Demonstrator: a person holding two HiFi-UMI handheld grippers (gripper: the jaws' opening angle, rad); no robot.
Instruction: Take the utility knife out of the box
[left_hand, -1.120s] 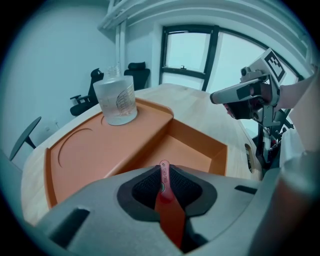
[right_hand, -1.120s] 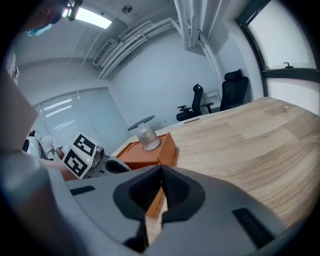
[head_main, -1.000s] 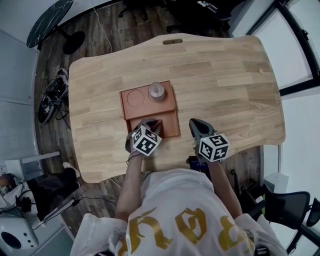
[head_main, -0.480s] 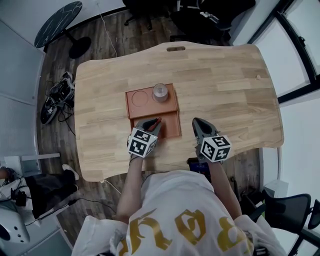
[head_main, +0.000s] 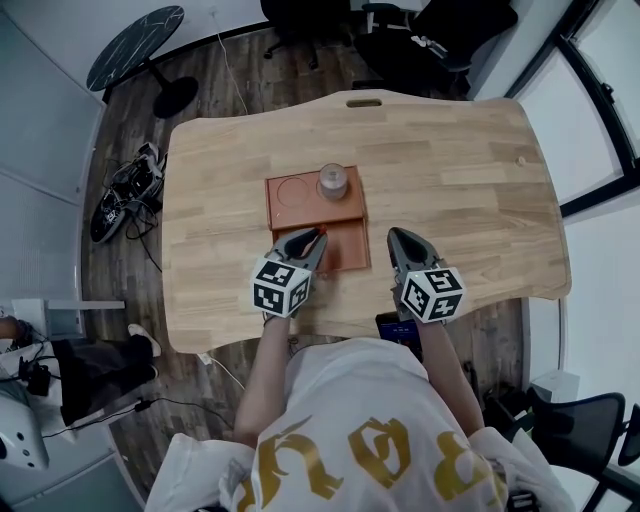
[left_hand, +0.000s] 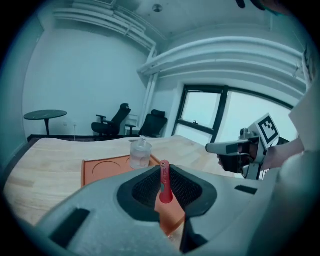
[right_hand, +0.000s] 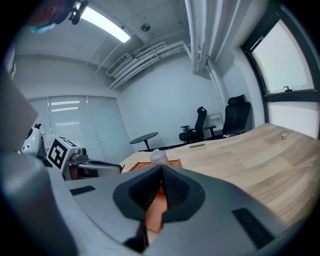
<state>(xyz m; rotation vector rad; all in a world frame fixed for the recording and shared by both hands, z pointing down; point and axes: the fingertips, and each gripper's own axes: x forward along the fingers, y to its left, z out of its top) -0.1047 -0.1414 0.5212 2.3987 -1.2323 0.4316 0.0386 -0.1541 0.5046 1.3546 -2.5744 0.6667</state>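
The left gripper is clamped on the red utility knife. In the left gripper view the knife stands nearly upright between the two dark pads, its rounded end low in the gap and its narrow end poking up past the fingertips. From the head view, these fingertips sit over the near compartment of the orange box, at its left side. Whether the knife clears the box floor cannot be told.

The left forearm reaches forward from the body. It leans slightly to the right, so the left gripper angles in toward the box, its marker cube hanging back over the table's near edge.

The right gripper is closed with nothing in it; in the right gripper view its pads meet in a tight line. It points straight ahead over the wooden table, just to the right of the box and apart from it, roughly level with the left gripper. Its marker cube sits close to the person's body.

Beyond the left fingertips, a small clear bottle stands upright in the box's far section, beside a round recess.
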